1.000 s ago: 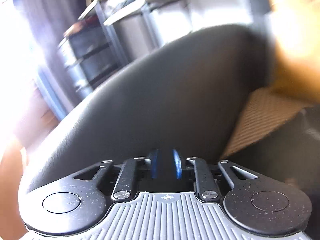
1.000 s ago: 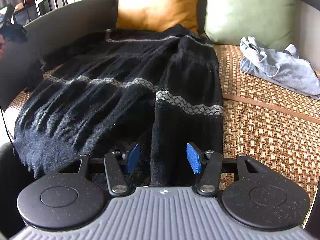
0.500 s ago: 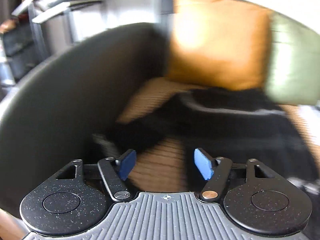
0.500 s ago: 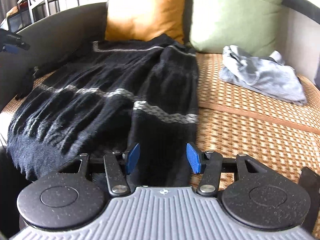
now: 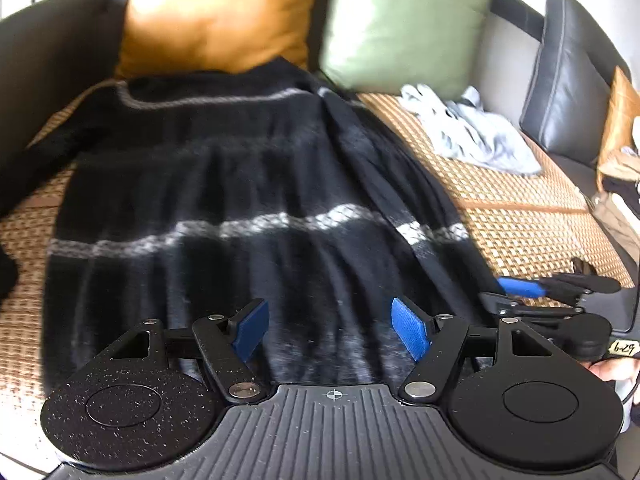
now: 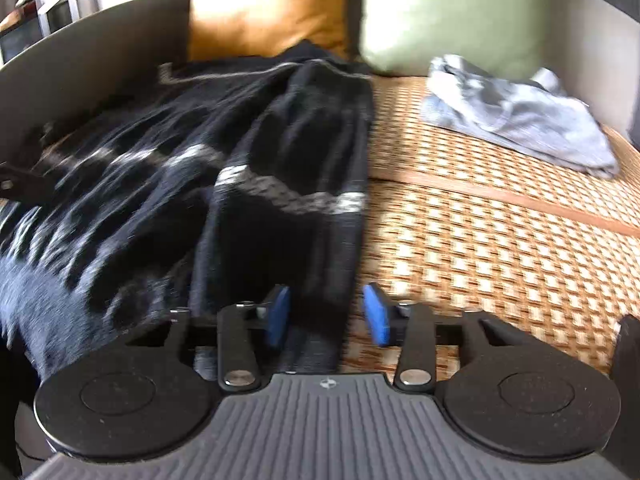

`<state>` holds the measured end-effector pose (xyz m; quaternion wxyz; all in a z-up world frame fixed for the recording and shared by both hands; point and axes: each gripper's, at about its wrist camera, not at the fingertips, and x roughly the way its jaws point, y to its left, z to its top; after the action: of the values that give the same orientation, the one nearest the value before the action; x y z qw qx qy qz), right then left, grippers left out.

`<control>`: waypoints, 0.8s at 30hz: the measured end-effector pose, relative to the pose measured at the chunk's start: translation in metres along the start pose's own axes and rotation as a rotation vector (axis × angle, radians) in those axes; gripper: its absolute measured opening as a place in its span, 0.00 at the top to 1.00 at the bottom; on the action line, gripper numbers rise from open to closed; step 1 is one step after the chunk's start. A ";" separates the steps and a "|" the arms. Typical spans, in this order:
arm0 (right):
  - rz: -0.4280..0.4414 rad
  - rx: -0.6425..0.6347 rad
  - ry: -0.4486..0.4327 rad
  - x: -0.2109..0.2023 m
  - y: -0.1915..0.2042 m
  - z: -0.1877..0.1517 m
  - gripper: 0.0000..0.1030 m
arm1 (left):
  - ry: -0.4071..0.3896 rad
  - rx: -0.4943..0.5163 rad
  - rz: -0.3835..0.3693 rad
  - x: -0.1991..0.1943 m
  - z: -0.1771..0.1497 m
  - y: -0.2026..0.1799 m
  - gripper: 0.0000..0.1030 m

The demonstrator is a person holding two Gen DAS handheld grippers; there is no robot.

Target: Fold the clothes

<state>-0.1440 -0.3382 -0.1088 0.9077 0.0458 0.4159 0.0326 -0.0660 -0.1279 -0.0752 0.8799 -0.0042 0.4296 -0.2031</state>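
Two open grippers at sweater hem

Both of my grippers hold nothing, jaws spread. The left gripper (image 5: 330, 330) hovers over the black sweater (image 5: 240, 200), which lies spread on the woven mat (image 5: 520, 220), one sleeve laid down its 3 o'clock side. My right gripper (image 6: 326, 314) straddles that sleeve's cuff, likely to pinch it. A grey garment (image 6: 516, 116) sits crumpled at 1 o'clock.

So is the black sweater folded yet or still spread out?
Mostly spread: the sweater lies flat across the mat, with only one sleeve laid over its body.
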 end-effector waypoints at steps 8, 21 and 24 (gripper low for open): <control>0.033 -0.022 -0.027 -0.012 0.000 0.022 0.95 | 0.041 0.005 -0.050 0.018 -0.001 -0.013 0.23; -0.307 -0.213 -0.255 -0.105 -0.087 0.198 0.95 | 0.104 0.002 -0.110 0.045 0.004 -0.020 0.22; -0.383 -0.190 -0.306 -0.123 -0.112 0.223 0.95 | 0.119 0.001 -0.123 0.051 0.005 -0.021 0.22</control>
<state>-0.0530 -0.4742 0.1159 0.9499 -0.1150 0.2697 -0.1081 -0.0417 -0.1666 -0.1065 0.8387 -0.0183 0.4800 -0.2568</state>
